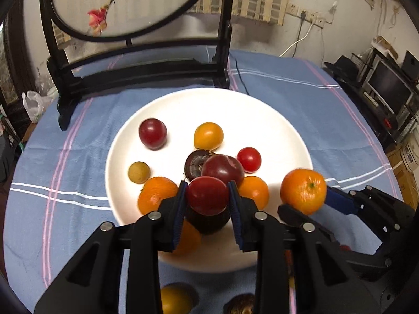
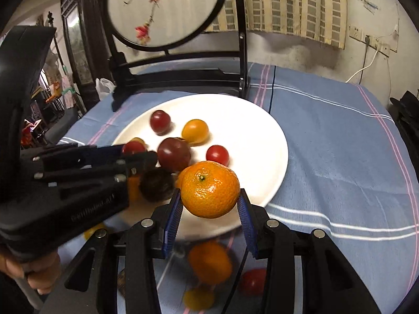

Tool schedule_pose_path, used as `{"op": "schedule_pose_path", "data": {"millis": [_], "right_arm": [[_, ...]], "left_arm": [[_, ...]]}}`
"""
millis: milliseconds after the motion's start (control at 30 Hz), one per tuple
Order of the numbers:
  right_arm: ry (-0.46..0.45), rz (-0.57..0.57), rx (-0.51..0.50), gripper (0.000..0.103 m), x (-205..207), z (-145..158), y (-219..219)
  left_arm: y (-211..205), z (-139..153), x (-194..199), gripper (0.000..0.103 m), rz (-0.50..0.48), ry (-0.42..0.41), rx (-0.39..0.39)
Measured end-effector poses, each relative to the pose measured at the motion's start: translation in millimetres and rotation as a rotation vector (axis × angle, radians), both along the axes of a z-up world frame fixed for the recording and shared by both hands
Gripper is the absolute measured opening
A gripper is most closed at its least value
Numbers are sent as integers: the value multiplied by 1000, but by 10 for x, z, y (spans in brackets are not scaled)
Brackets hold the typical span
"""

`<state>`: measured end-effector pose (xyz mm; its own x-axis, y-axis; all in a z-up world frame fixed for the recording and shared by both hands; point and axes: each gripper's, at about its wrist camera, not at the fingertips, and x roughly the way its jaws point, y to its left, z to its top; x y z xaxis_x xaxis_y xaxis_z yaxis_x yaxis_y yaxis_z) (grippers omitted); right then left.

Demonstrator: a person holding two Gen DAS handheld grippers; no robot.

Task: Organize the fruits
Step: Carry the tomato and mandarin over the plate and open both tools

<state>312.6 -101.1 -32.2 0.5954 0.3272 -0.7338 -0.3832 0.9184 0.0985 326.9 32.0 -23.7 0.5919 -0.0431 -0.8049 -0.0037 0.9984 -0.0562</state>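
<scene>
left tool (image 1: 208,196) grips tomato (image 1: 207,195) above plate (image 1: 183,104).

The left tool (image 1: 208,196) is clamping a red tomato (image 1: 207,195) between its blue pads, while the right tool (image 2: 210,204) is gripping a mandarin (image 2: 210,189), both hovering side by side.

a blue tablecloth (image 1: 301,110) with pink and white stripes covers the table. at 12 o'clock on it stands a black wooden stand (image 1: 141,73) that holds a round embroidered screen (image 1: 125,2) with a red flower and a thin branch. at 2 o'clock, white wall sockets (image 1: 306,17) with cables are on the wall. at 3 o'clock is a dark monitor (image 1: 387,86). at 9 o'clock lies a white plastic bag (image 1: 32,103).
</scene>
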Motion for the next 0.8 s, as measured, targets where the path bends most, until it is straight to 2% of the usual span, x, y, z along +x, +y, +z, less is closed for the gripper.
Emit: {"op": "schedule_pose_path", "data": {"millis": [67,100,167,333,500,600,733,800], "right_arm": [[-4,-21,-1,56,45,-11,-26],[-22,-30,-10,56,35,-3,-50],[-34,-36,-22,57,-3,6,-91],[-38,-65,62,59,-254,103,-390],[-57,-91,63,64,-582,146,-665],[-51,-102,26,65,-782,82,-792],[-34,-85,-116,68,-1033,-109,-802],[-10,-77,-108,68,-1103,-191,-830]], "left_arm": [[10,-14,21,54,19,0,-1],[25,-2,9,65,35,-10,1],[57,36,-42,76,42,-23,-2],[135,166,-340,86,62,-62,-7],[203,167,-748,90,68,-80,-7],[244,87,-977,92,71,-75,-16],[235,-54,-1253,94,59,-68,-8],[219,-138,-1369,95,41,-53,-17]]}}
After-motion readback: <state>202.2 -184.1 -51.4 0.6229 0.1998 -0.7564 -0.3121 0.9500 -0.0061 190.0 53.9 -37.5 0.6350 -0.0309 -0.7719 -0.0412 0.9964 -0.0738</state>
